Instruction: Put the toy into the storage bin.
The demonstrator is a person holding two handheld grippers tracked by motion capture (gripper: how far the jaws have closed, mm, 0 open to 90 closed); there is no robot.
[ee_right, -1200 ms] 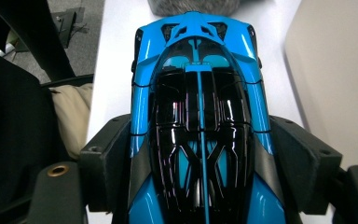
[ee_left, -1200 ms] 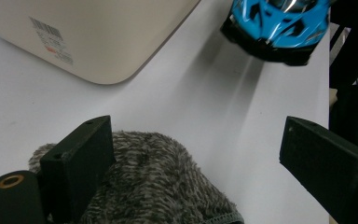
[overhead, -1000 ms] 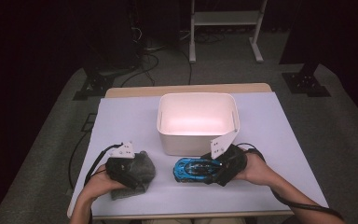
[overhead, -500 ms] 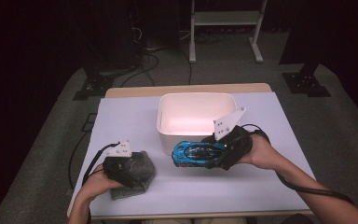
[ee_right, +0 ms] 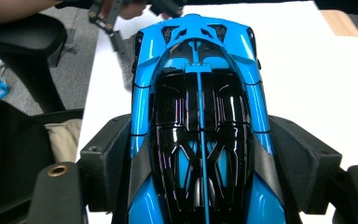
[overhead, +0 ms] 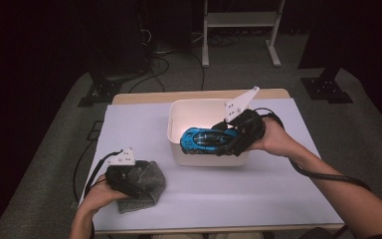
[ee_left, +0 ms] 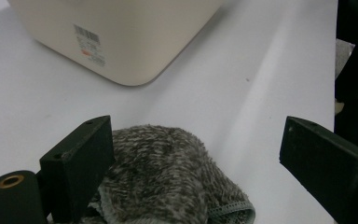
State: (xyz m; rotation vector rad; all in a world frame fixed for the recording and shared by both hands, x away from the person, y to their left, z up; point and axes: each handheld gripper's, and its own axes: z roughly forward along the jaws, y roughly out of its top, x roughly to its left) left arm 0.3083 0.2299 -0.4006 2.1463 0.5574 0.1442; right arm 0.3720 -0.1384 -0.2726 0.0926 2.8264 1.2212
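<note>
A blue and black toy car point(overhead: 201, 139) hangs in the air over the front wall of the white bin point(overhead: 179, 112), nose to the left. My right gripper point(overhead: 224, 142) is shut on its sides; in the right gripper view both pads press the car point(ee_right: 198, 93) from left and right of the right gripper point(ee_right: 198, 158). At the front left, my left gripper point(overhead: 129, 179) rests over a grey fuzzy cloth point(overhead: 149, 186). Its jaws stand wide apart, and the cloth point(ee_left: 168, 177) lies under the left gripper point(ee_left: 196, 154), beside the left jaw.
The white-covered table point(overhead: 229, 194) has open room in front of the bin and to its right. The bin's wall with a barcode label point(ee_left: 91, 44) stands just beyond the cloth. Stand legs point(overhead: 238, 30) and cables lie on the floor behind the table.
My right gripper has lifted the car off the table and carried it back over the bin's front wall. The left gripper and cloth have stayed put.
</note>
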